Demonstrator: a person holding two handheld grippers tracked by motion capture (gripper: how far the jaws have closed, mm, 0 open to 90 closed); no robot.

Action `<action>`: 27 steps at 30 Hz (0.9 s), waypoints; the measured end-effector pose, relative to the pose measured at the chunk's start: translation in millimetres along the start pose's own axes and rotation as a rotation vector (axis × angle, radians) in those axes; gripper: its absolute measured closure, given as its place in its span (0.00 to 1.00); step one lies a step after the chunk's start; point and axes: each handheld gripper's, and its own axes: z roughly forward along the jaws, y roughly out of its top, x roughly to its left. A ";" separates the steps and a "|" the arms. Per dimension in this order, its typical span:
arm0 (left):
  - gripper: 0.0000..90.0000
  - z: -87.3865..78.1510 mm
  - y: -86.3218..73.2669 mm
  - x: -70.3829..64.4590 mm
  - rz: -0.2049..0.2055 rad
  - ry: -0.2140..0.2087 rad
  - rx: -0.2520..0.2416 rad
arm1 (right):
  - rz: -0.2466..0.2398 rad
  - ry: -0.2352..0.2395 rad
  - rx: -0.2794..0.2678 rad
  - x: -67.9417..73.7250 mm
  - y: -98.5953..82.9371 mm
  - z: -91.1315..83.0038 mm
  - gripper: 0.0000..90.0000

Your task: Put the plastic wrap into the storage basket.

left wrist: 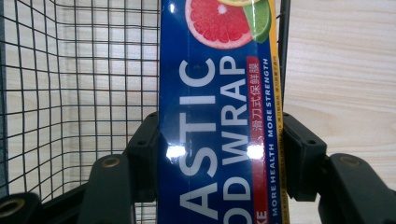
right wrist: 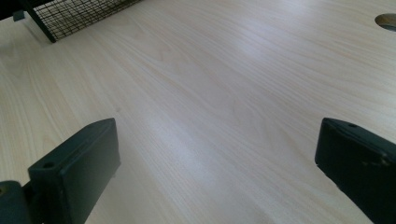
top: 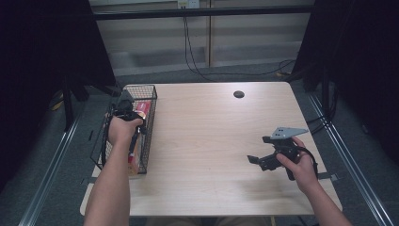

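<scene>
At the left edge of the table point(top: 211, 141), inside the wire basket point(top: 149, 89): one long carton of plastic wrap point(left wrist: 219, 116), blue with white lettering, a grapefruit-and-lime picture at its far end.

Item 1, left gripper point(top: 127, 110). Held over the basket by the person's left hand point(top: 121, 129). In the left gripper view its two black jaws stand at either long side of the carton, pads touching the cardboard, closed to the carton's width. The carton runs lengthwise away from the camera, straight up the middle between the jaws. The basket's right-hand rim passes just beside the carton; mesh and bare basket floor lie to its left.

Item 2, right gripper point(top: 263, 160). Held by the right hand point(top: 301, 165) over the near right part of the table, well apart from the basket. Jaws wide open, nothing between them; in the right gripper view bare wood lies ahead, with a corner of the basket far off at upper left.

Step in hand, as judged: the carton is gripped within the basket, either just taken up for lifting out or just set down. Whether it rests on the basket floor cannot be told.

Next move, as judged: if lifting, a straight rise that keeps the carton's ends clear of the mesh walls and rim; if placing, a parting of the jaws.
</scene>
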 end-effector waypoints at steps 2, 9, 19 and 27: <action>0.47 0.6 0.0 0.2 -0.004 0.000 -0.001 | 0.000 0.000 0.000 -0.2 0.0 -0.1 0.00; 0.47 1.1 0.3 -0.4 -0.006 0.004 0.003 | 0.002 0.000 0.002 -0.1 0.0 0.1 0.00; 0.47 1.2 0.6 -0.2 0.001 0.011 0.002 | -0.001 0.001 0.001 -0.1 0.1 -0.2 0.00; 0.46 1.5 0.8 -0.4 0.004 0.011 0.004 | -0.002 0.004 0.002 0.5 0.1 0.4 0.00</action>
